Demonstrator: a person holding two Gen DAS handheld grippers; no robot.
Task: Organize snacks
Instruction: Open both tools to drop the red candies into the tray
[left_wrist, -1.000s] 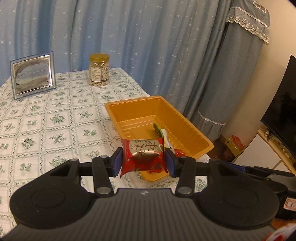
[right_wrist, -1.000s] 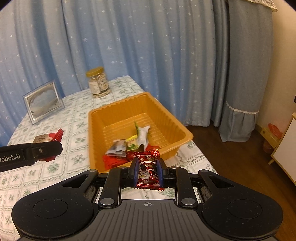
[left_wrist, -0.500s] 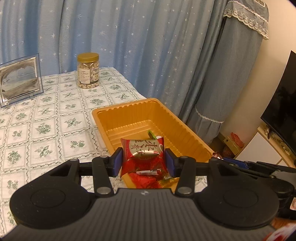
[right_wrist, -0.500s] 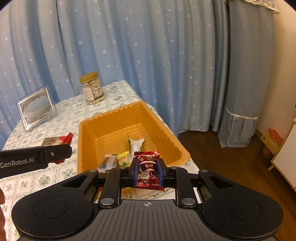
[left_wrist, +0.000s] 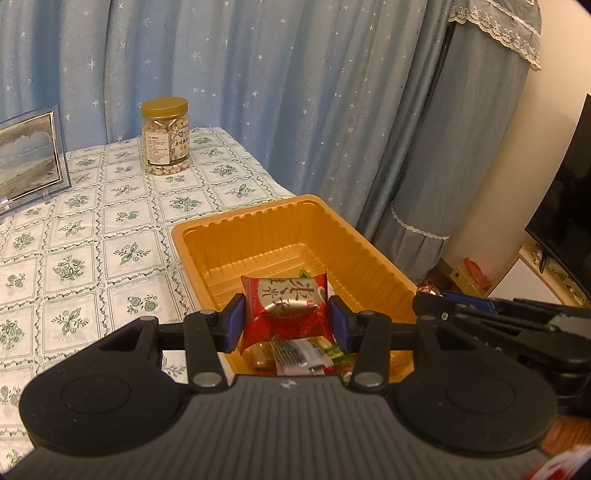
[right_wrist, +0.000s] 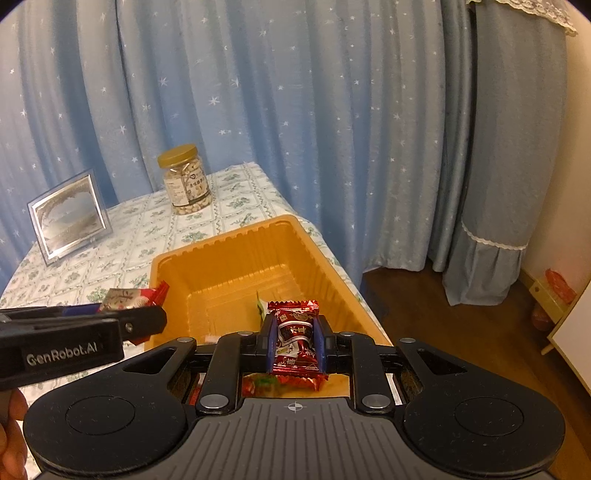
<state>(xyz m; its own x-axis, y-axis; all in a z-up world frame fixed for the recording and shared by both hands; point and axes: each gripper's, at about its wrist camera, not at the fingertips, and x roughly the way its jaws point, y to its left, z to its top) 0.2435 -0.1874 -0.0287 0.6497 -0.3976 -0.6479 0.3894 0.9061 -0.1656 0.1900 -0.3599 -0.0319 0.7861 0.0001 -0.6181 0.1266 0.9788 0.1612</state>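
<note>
Left tool (left_wrist: 287, 319) grips a red-and-gold packet (left_wrist: 286, 310); right tool (right_wrist: 294, 341), at three o'clock, pinches a narrow red candy (right_wrist: 295, 338) over the orange tray (left_wrist: 369, 254).

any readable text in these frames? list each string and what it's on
"GenRobot.AI": side of the left gripper, seen from the right wrist camera.
Red and gold snack packet in the left gripper: large Chinese characters, not clear enough to quote.
Red candy in the right gripper: print too small.
Nut jar label: too small.
</note>
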